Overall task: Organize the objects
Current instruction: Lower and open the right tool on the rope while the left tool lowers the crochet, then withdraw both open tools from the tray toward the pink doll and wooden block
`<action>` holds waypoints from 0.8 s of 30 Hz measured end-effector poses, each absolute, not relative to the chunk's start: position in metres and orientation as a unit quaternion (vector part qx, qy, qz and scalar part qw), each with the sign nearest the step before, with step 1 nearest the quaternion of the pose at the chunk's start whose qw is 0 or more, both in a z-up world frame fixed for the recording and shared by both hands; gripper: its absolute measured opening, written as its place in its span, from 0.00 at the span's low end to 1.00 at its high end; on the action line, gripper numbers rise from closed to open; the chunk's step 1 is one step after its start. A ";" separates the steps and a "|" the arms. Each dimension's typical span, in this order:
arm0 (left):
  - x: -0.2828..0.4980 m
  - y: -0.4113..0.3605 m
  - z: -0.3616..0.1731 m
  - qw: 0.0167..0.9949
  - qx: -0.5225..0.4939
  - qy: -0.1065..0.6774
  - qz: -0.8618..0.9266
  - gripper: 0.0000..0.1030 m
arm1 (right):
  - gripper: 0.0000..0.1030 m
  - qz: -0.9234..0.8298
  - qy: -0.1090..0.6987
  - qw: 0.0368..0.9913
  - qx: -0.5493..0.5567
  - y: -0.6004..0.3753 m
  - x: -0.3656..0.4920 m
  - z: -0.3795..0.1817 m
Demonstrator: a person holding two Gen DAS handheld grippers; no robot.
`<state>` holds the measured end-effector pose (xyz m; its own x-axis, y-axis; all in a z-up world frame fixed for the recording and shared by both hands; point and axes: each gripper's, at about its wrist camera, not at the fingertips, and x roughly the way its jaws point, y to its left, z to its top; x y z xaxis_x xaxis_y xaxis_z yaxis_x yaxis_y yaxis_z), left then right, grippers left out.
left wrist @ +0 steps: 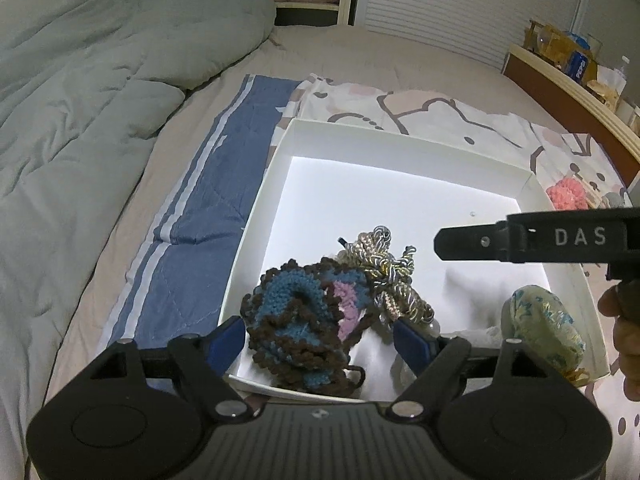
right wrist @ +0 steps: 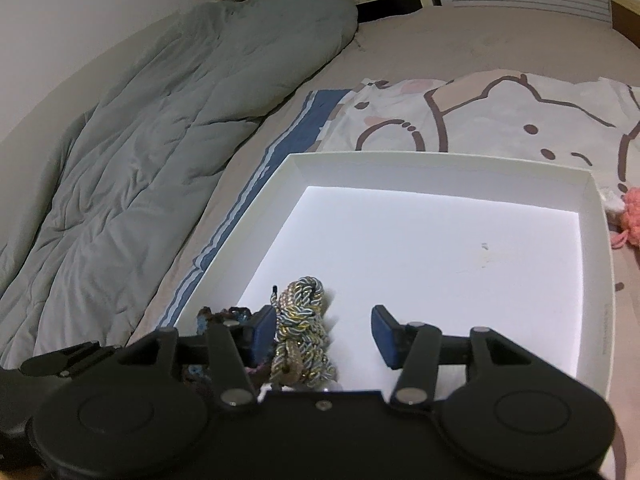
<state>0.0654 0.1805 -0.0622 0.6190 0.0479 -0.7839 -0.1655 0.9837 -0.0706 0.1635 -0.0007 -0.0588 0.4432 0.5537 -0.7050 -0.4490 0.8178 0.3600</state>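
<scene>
Both grippers hang over the near end of a white box [right wrist: 592, 240] that sits on the bed. Seen from its own camera, the left gripper [left wrist: 320, 332] has its blue pads spread wide, with a brown and blue knitted piece [left wrist: 292, 320] lying in the gap between them; the pads look clear of the yarn on both sides, so I judge it either just let go or not yet pinched, and cannot tell which. From its own view the right gripper [right wrist: 324, 334] is likewise wide apart and holds nothing, with a twisted cord bundle [right wrist: 302, 332] just beside its left pad. In the left view a small green embroidered pouch [left wrist: 546, 328] rests near the box's right wall. So three things appear to be in the box already, all crowded at the near end, while most of the floor beyond is bare. Outside, past the right wall on the patterned sheet [right wrist: 500, 120], a pink knitted item [right wrist: 632, 216] remains, and that seems to be what is left to bring in. A grey quilt [right wrist: 160, 120] is heaped well off to the left.
</scene>
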 end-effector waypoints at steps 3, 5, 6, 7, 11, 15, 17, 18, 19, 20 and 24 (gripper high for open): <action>0.065 0.181 -0.060 0.899 -0.072 0.428 0.061 0.83 | 0.60 0.296 0.429 0.852 0.057 -0.008 0.162 -0.055; 0.065 0.180 -0.059 0.899 -0.075 0.427 0.062 0.86 | 0.66 0.294 0.421 0.856 0.052 -0.012 0.160 -0.052; 0.065 0.180 -0.058 0.899 -0.076 0.426 0.062 0.87 | 0.69 0.293 0.418 0.859 0.049 -0.014 0.159 -0.050; 0.065 0.180 -0.058 0.899 -0.077 0.426 0.063 0.88 | 0.70 0.292 0.414 0.861 0.045 -0.017 0.158 -0.049; 0.064 0.179 -0.054 0.901 -0.080 0.421 0.069 0.94 | 0.78 0.288 0.406 0.867 0.035 -0.026 0.155 -0.043; 0.062 0.178 -0.050 0.904 -0.081 0.414 0.072 0.98 | 0.86 0.286 0.400 0.870 0.025 -0.034 0.152 -0.039; 0.061 0.177 -0.047 0.905 -0.082 0.410 0.075 1.00 | 0.92 0.285 0.394 0.873 0.021 -0.037 0.151 -0.037; 0.060 0.177 -0.046 0.906 -0.083 0.409 0.076 1.00 | 0.94 0.285 0.392 0.875 0.019 -0.039 0.150 -0.036; 0.060 0.177 -0.045 0.906 -0.083 0.408 0.076 1.00 | 0.96 0.283 0.389 0.876 0.017 -0.041 0.149 -0.035; 0.059 0.176 -0.044 0.906 -0.084 0.407 0.077 1.00 | 0.97 0.282 0.386 0.878 0.015 -0.043 0.148 -0.034; 0.058 0.175 -0.042 0.908 -0.084 0.403 0.078 1.00 | 1.00 0.277 0.380 0.883 0.007 -0.050 0.145 -0.032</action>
<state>0.0582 0.1749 -0.0419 0.6635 0.0737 -0.7445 -0.2082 0.9740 -0.0892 0.1450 -0.0500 -0.0319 0.5584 0.4937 -0.6667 -0.4833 0.8468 0.2222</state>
